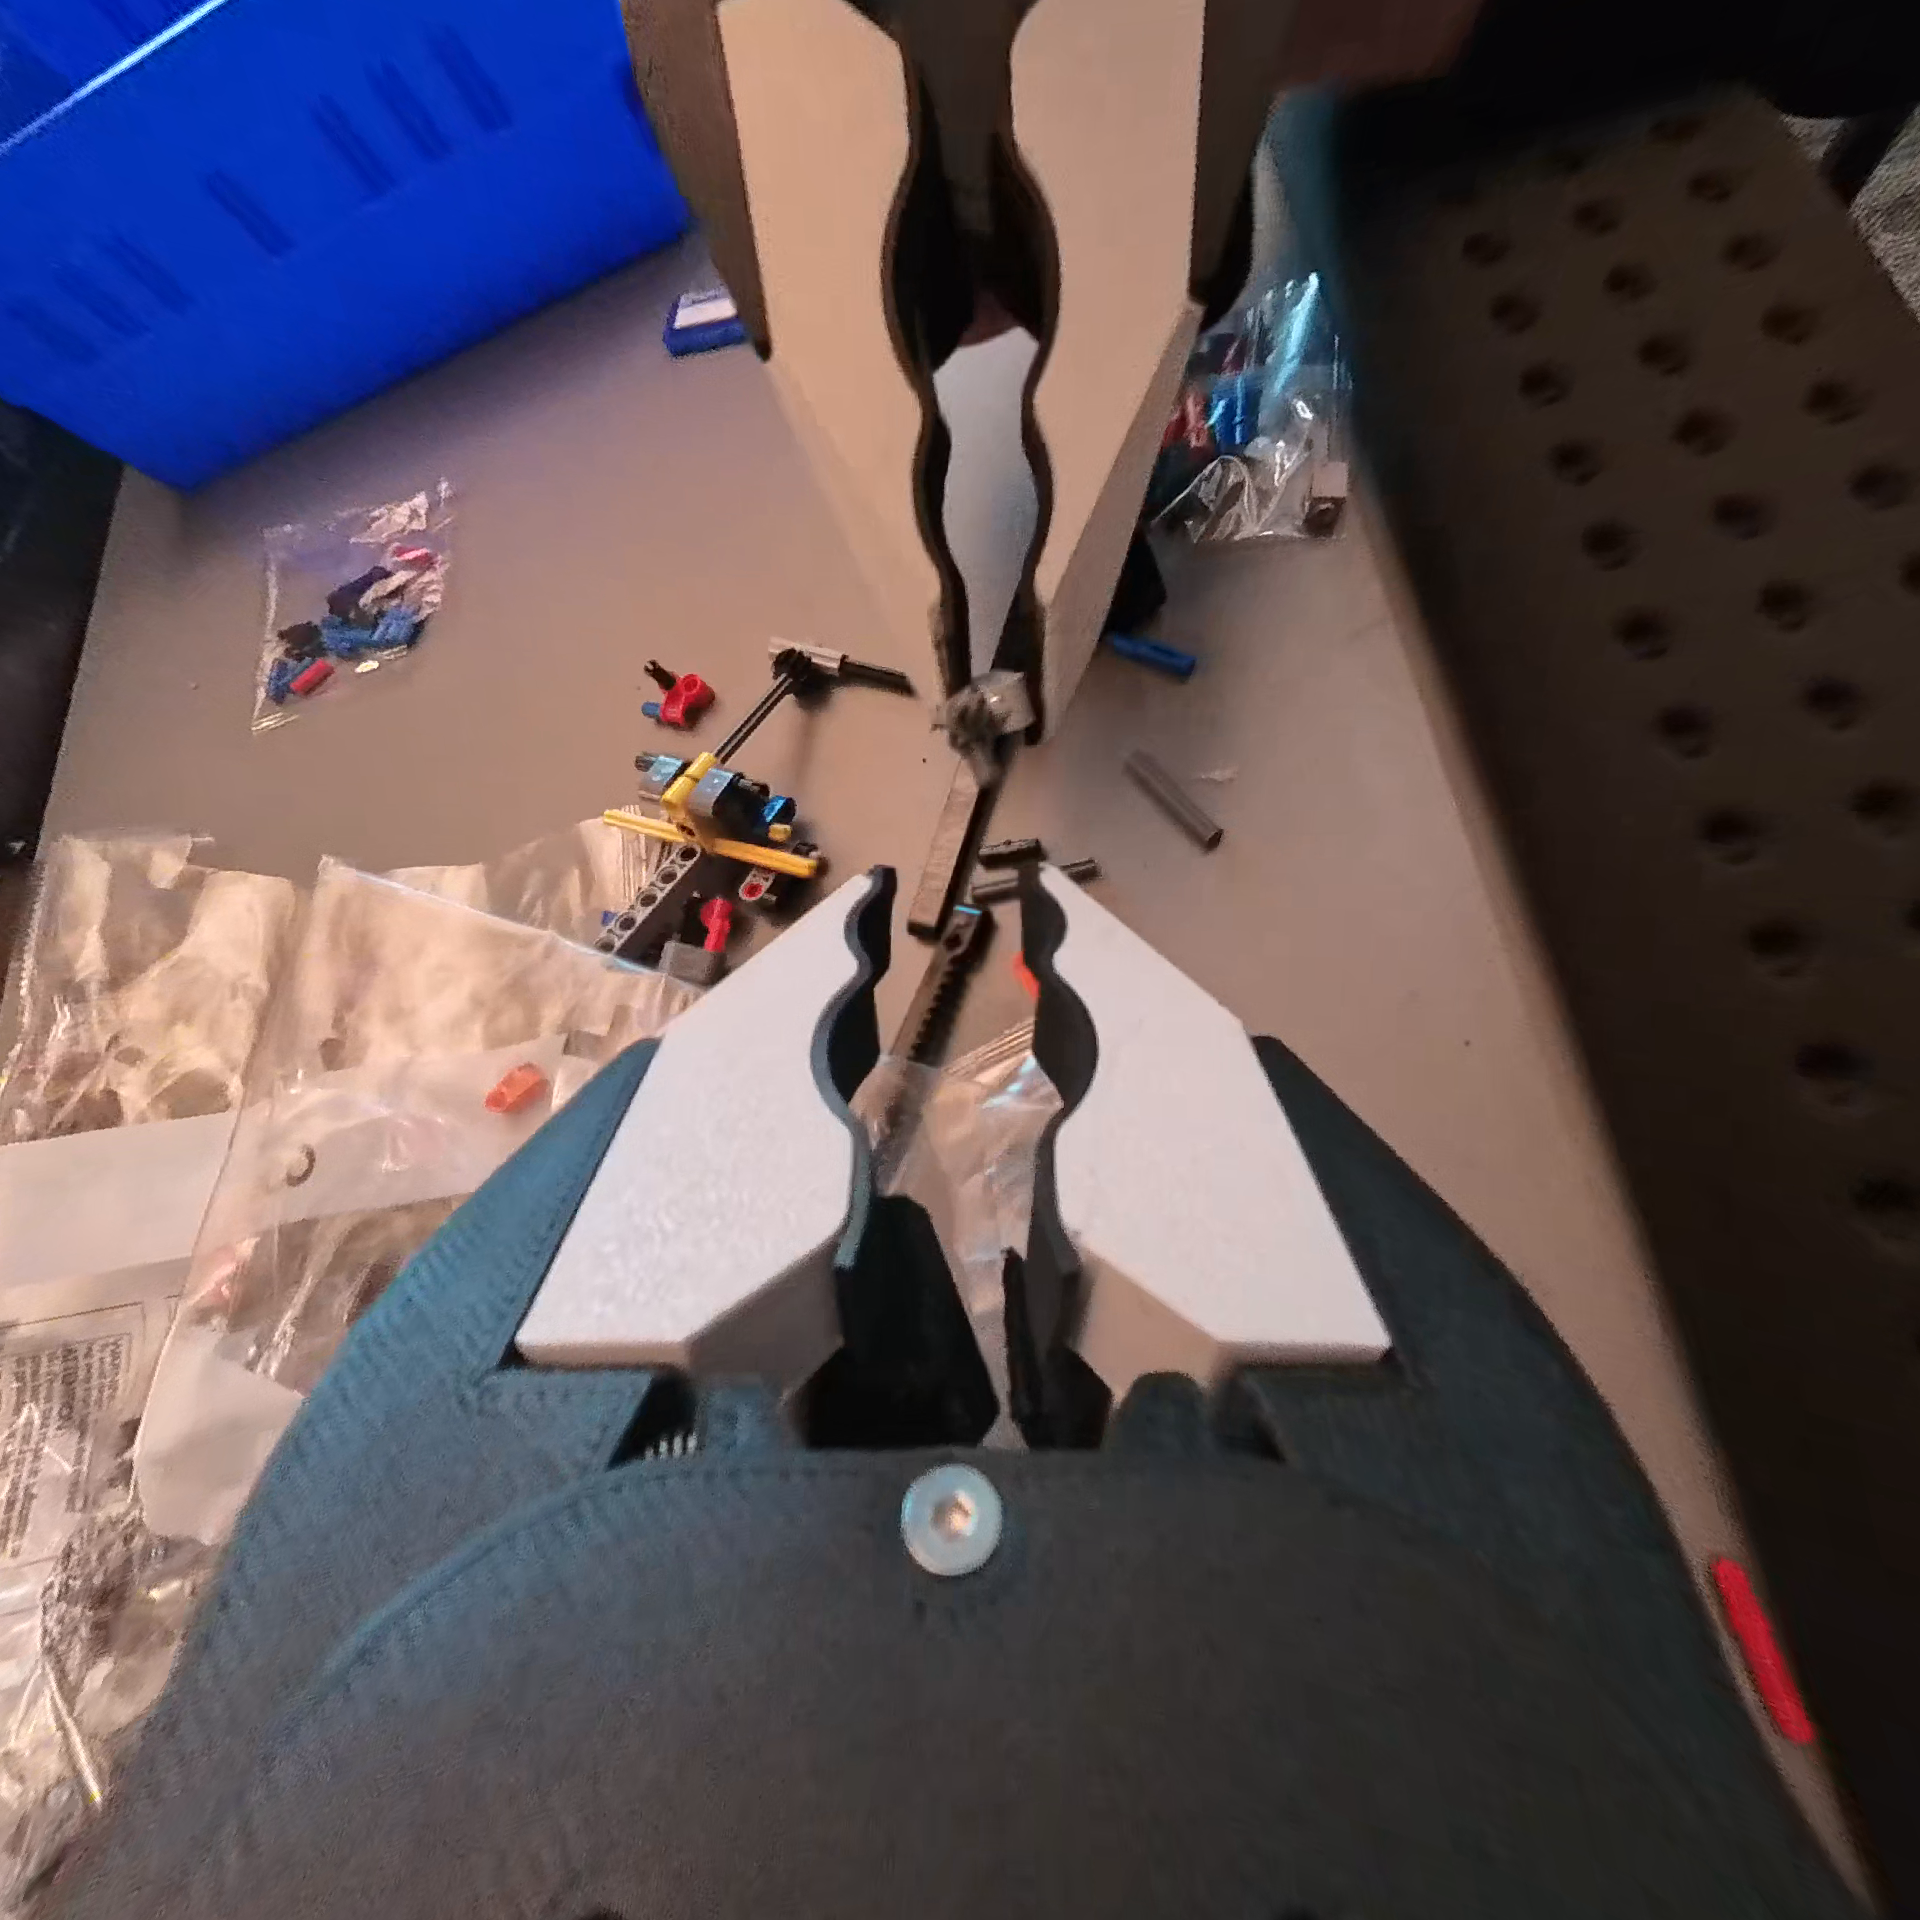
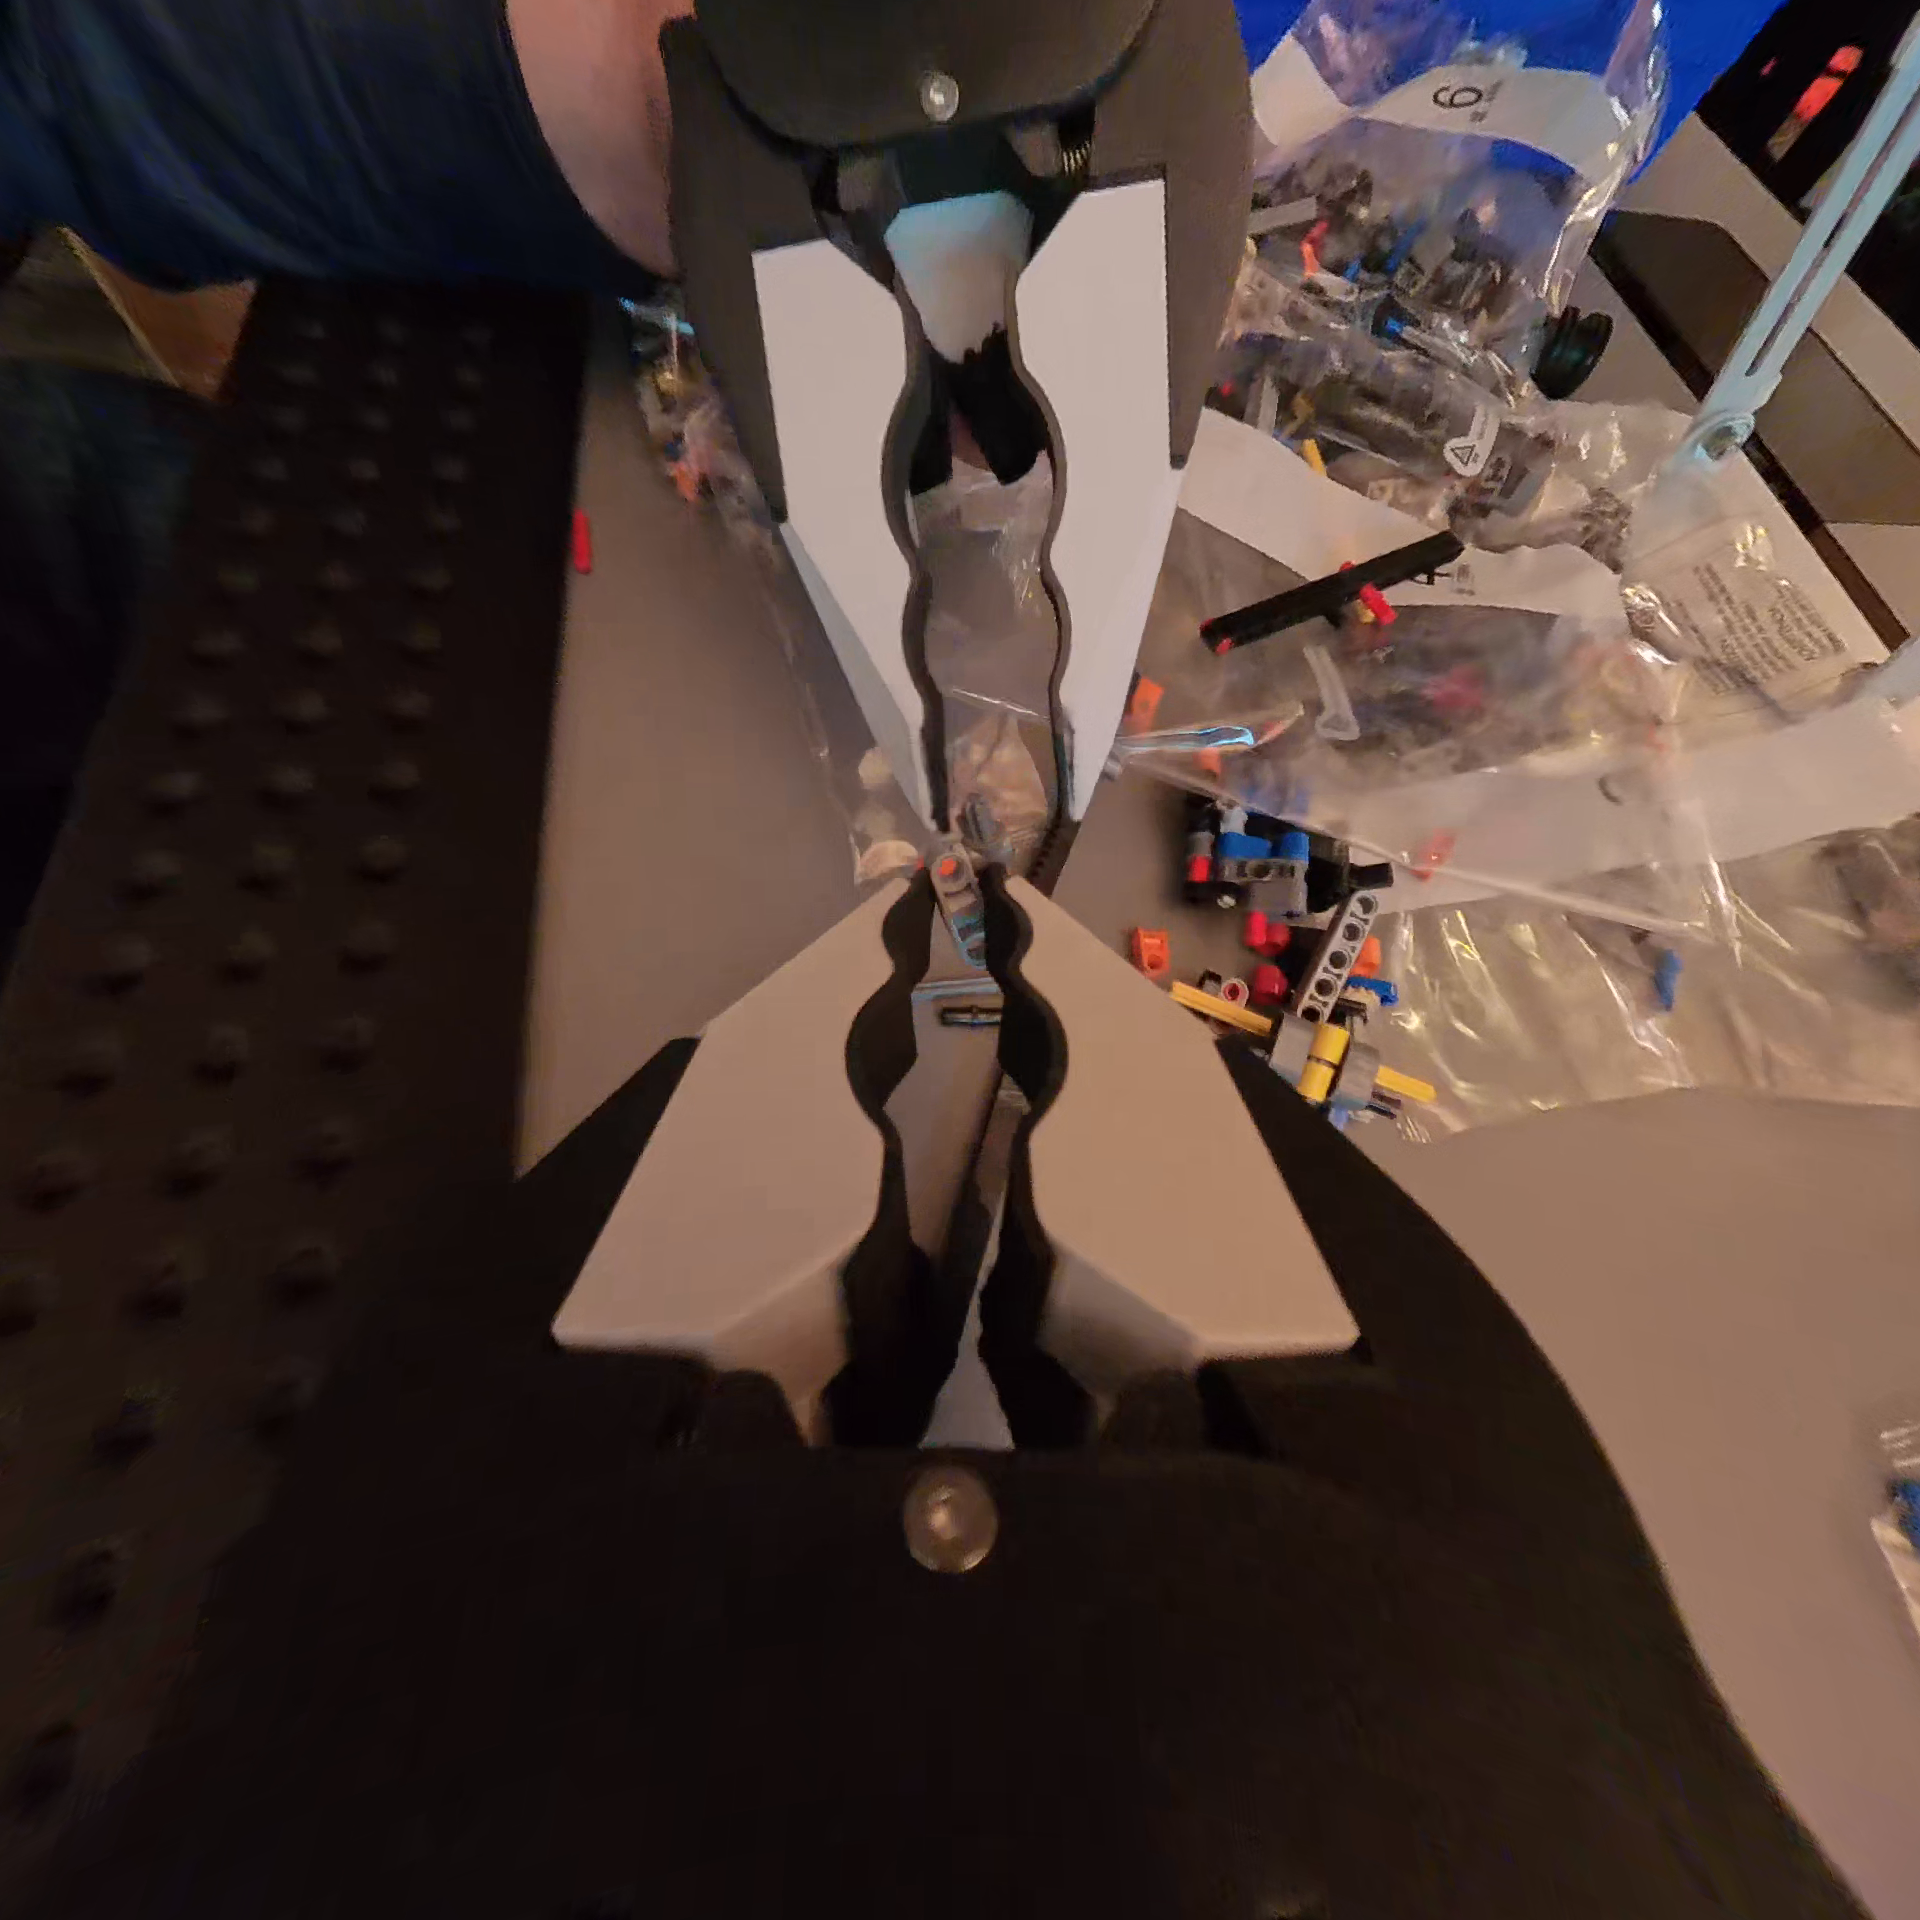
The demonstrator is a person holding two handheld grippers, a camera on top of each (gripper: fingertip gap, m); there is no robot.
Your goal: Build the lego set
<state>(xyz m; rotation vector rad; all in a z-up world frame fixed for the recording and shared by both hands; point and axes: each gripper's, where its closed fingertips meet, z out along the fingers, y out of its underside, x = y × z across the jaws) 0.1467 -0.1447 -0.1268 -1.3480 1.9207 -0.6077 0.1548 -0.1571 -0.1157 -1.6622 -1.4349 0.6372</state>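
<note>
The right gripper (image 2: 961,914), a black printed body with pale wedge fingers and wavy dark rubber pads, is clenched at its tips on a small grey lego connector piece with a red pin (image 2: 951,868), from which a long, flat dark grey lego beam (image 1: 951,852) hangs toward the opposite tool. The left gripper (image 1: 951,914), teal-bodied with the same pale wedges, faces it tip to tip; its jaws stand apart with a clear gap, and it grips nothing that can be seen. A slim black toothed lego rack (image 1: 925,997) runs into that gap, roughly in line with the beam, though whether the two touch is unclear through the blur. The beam's long axis points almost straight from the right gripper's tips into the left gripper's mouth, so the left is the nearer tool for taking its free end, probably by closing across the beam's flat faces. The part-built lego assembly of yellow, grey, black and blue pieces (image 1: 717,831) lies on the smooth grey bench (image 1: 582,582) well to one side, among crinkled clear plastic bags of small parts (image 1: 348,608) and a short dark grey lego tube (image 1: 1174,800). A blue plastic bin (image 1: 312,229) stands at the bench's far corner.
</note>
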